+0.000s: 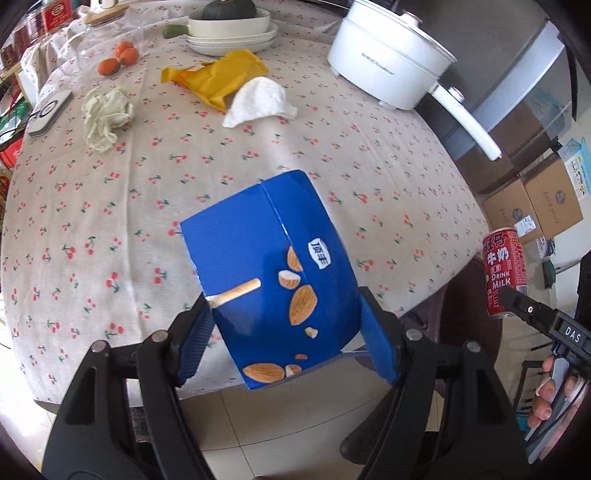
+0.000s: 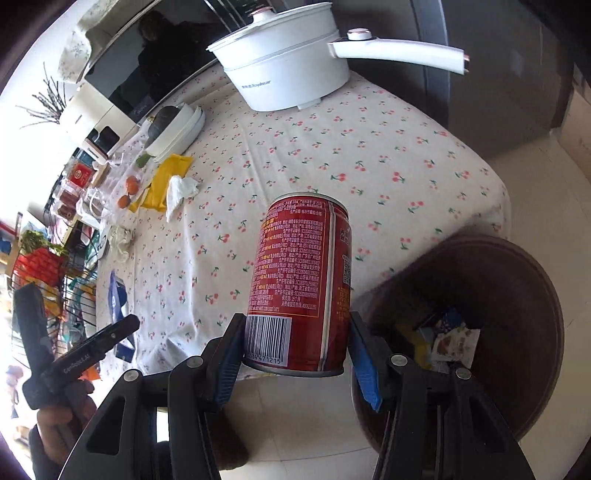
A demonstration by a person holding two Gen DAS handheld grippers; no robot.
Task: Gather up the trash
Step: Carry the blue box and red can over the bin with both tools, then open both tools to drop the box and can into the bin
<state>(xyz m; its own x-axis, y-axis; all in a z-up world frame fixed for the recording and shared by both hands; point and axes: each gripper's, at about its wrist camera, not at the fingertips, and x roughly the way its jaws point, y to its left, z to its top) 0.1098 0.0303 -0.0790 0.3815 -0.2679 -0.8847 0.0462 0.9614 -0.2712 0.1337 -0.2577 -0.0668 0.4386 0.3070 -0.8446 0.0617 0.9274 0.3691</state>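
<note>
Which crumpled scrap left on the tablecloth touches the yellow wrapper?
The white tissue, overlapping the yellow wrapper; the cream-coloured wad lies apart.

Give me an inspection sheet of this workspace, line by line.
Surface: table under a cherry-print cloth.
Job's things: blue snack box in the left gripper; red milk can in the right gripper; yellow wrapper, white tissue and crumpled paper lie on the cloth.
Clutter: white pot, stacked bowls, oranges.
Grippers: both shut on their loads.
Cables: nothing seen.
Surroundings: brown bin beside the table with trash inside, cardboard boxes, tiled floor.
</note>
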